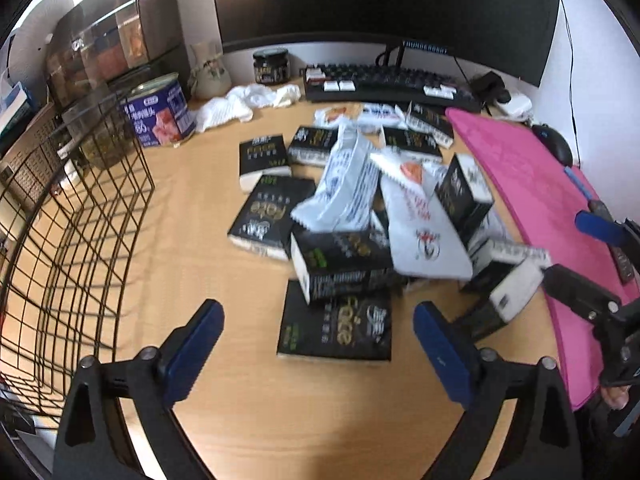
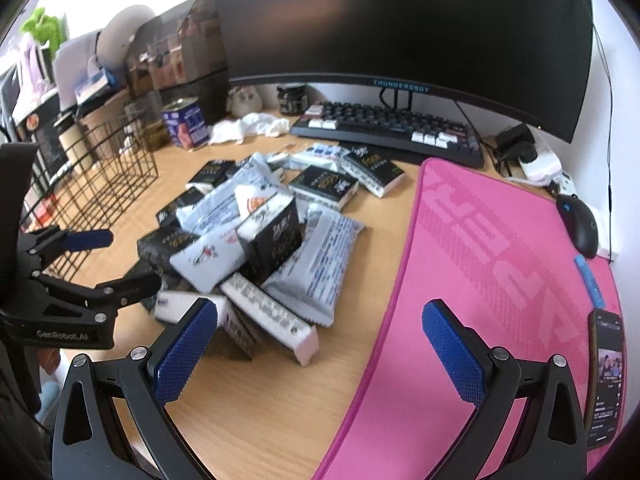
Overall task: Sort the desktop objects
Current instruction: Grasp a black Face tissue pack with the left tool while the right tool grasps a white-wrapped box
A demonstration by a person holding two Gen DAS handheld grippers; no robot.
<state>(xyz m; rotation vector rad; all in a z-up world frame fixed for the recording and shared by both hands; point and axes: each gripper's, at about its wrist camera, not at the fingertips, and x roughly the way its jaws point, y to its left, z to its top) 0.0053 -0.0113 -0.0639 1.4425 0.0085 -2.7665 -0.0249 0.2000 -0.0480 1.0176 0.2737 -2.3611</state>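
Left wrist view: left gripper (image 1: 318,354) spread wide, nothing between the blue pads (image 1: 192,354), hanging over bare wooden desk (image 1: 240,408). Just beyond the tips, a heap of black tissue packs (image 1: 340,258) and white snack pouches (image 1: 344,192), piled at mid-desk and trailing away toward the keyboard (image 1: 392,84). One flat black pack (image 1: 336,330) nearest, lying between the two fingers' lines but untouched. Black wire basket (image 1: 80,216) on the left, apart from the heap. Blue tin (image 1: 160,114) and crumpled white cloth (image 1: 248,102) at far left. Pink mat (image 1: 532,208) on the right, with the right gripper (image 1: 592,264) reaching in over it, its jaws likewise parted.

Right wrist view: right gripper (image 2: 320,354) open wide and empty, left finger above the near edge of the heap, right finger over the pink mat (image 2: 480,264). Heap of black packs (image 2: 272,236) and white pouches (image 2: 316,264) left of the mat. Left gripper (image 2: 120,260) at far left, near the wire basket (image 2: 104,176). Phone (image 2: 606,376) on the mat's near right edge; mouse (image 2: 580,224) farther back; monitor (image 2: 400,24) behind the keyboard (image 2: 392,128).
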